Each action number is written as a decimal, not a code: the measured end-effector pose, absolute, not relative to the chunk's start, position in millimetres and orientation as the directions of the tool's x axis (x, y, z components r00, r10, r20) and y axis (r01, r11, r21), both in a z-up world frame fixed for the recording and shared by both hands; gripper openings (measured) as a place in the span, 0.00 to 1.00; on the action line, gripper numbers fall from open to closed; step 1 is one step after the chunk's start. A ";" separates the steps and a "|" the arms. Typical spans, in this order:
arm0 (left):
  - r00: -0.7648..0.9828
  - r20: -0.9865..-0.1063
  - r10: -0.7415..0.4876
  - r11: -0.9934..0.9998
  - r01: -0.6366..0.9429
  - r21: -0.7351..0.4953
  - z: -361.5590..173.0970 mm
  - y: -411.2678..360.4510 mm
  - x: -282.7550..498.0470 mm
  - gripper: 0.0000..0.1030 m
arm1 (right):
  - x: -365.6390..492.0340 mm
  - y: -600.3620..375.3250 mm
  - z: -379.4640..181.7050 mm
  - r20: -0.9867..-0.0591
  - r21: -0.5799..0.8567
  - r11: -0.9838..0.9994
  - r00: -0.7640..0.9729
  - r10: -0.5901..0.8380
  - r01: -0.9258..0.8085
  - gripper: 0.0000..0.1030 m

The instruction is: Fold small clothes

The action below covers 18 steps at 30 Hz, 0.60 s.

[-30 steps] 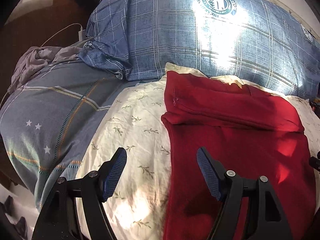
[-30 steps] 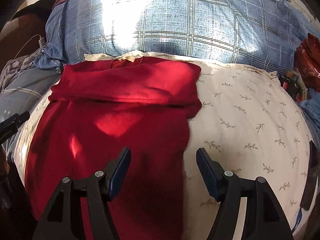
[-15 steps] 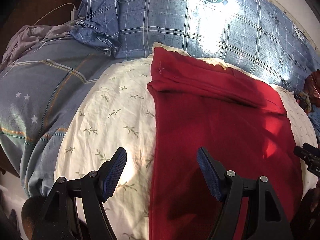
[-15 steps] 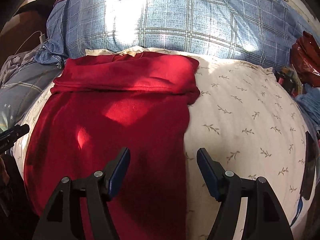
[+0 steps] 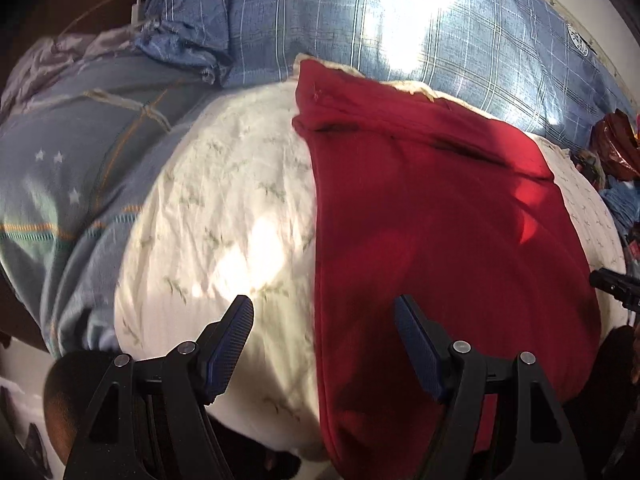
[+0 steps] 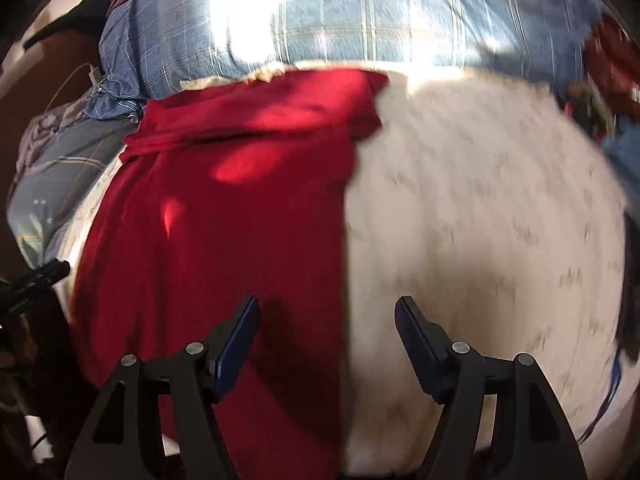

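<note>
Both my left gripper (image 5: pixel 323 340) and right gripper (image 6: pixel 327 340) gape apart (holding nothing) over the red garment's (image 5: pixel 440 240) side edges on the cream leaf-print sheet (image 5: pixel 224 220).

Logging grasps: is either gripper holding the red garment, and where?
Nothing is held. Left gripper and right gripper hover open above the red garment.

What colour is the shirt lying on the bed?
The shirt is red, plain with no pattern; the left wrist view shows it best.

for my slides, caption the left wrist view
Open left gripper poised over red garment edge on floral sheet.
</note>
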<state>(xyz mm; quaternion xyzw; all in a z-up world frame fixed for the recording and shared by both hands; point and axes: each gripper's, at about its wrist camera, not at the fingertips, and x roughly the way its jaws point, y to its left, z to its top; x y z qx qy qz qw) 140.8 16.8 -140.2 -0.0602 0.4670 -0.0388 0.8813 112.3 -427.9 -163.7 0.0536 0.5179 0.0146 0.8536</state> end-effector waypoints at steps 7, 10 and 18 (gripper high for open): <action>0.490 -0.855 -0.173 0.985 0.068 -0.160 -155.6 9.3 125.5 0.70 | 78.7 -440.8 -177.0 -0.896 0.253 0.968 0.380 0.231 0.008 0.70; 0.455 -0.865 -0.211 0.977 0.082 -0.195 -161.9 6.8 123.1 0.70 | 70.6 -436.1 -180.7 -0.886 0.309 0.951 0.354 0.298 -0.028 0.69; 0.440 -0.873 -0.210 0.978 0.100 -0.184 -172.8 2.5 120.9 0.70 | 64.2 -419.5 -191.3 -0.881 0.368 0.920 0.268 0.391 -0.133 0.48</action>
